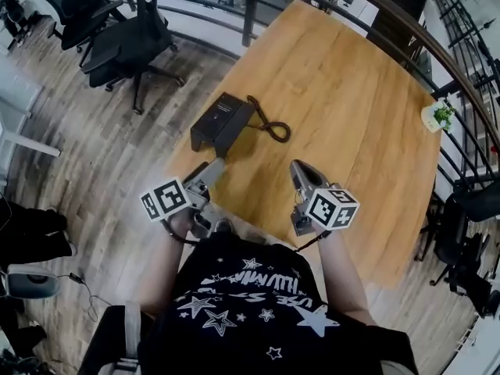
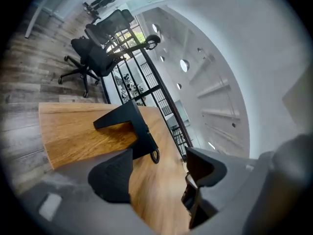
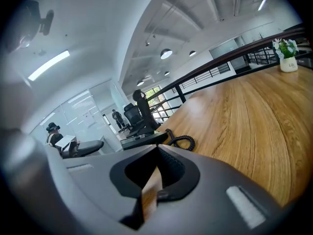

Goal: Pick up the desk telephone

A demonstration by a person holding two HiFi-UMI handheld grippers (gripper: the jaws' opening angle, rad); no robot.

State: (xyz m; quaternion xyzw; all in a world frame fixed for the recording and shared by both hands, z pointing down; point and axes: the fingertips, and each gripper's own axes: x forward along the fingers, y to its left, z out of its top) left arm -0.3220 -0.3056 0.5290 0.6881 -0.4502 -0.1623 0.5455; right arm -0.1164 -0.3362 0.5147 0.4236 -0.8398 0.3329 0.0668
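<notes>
The black desk telephone lies near the left edge of the wooden table, its coiled cord curling off to its right. My left gripper hovers just short of the phone, pointing at it, open with nothing between its jaws. In the left gripper view the telephone stands ahead of the widely spread left gripper. My right gripper is over the table's near edge, to the right of the phone and apart from it, shut and empty. The right gripper view shows the telephone and cord beyond the right gripper.
Black office chairs stand on the plank floor left of the table. A dark railing curves behind the table. A small potted plant sits at the far right edge. Persons stand far off.
</notes>
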